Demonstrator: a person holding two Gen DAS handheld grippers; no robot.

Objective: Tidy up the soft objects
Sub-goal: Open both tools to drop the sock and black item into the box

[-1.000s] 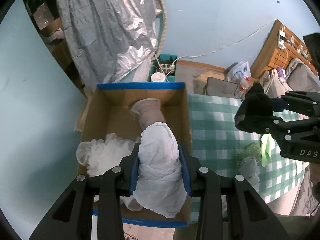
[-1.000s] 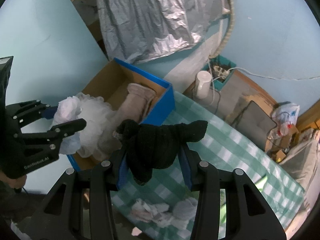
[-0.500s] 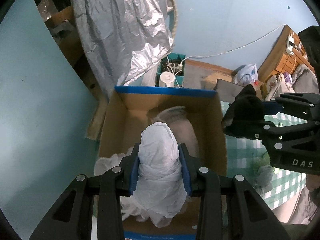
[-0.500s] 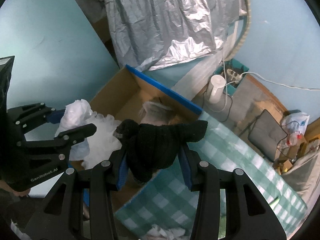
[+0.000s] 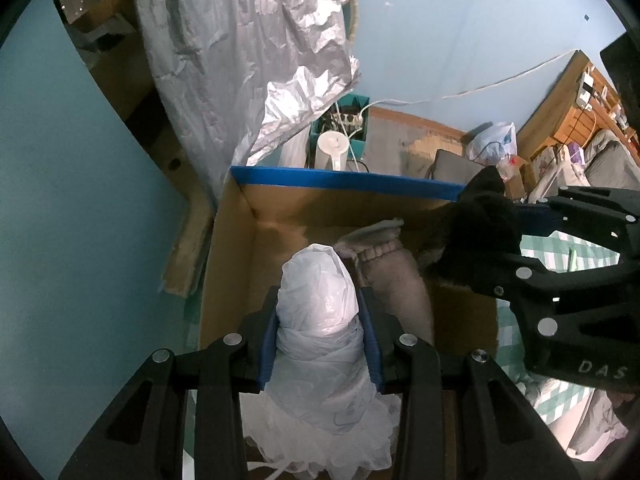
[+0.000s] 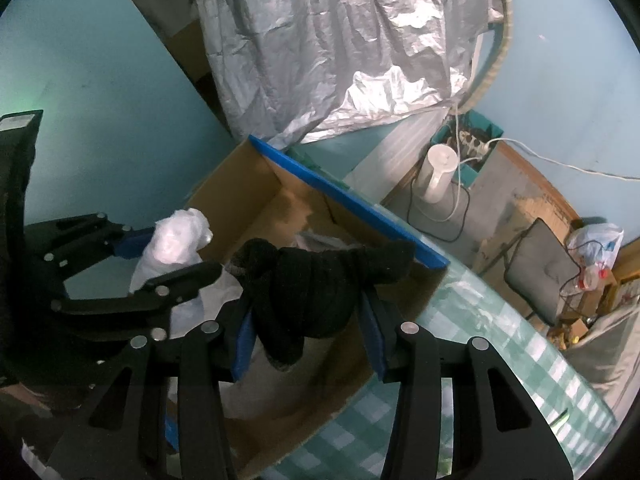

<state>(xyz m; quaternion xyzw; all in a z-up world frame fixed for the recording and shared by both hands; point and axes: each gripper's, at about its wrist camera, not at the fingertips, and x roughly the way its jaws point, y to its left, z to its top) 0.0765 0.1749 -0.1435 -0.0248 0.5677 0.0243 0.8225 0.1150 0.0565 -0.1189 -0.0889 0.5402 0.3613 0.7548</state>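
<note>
Both wrist views look steeply down, close above cardboard box (image 5: 228, 264) (image 6: 256, 192); box shared.

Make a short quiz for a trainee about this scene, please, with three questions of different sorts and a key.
1. True or false: the left gripper is empty.
2. What does the right gripper hold? A) white bag B) black sock C) green cloth
3. Fill in: both grippers are above the cardboard ____ with the blue rim.

Key
1. False: it is shut on the white bag.
2. B: the black sock, between its pads.
3. box; a grey sock already lies inside it.
</note>
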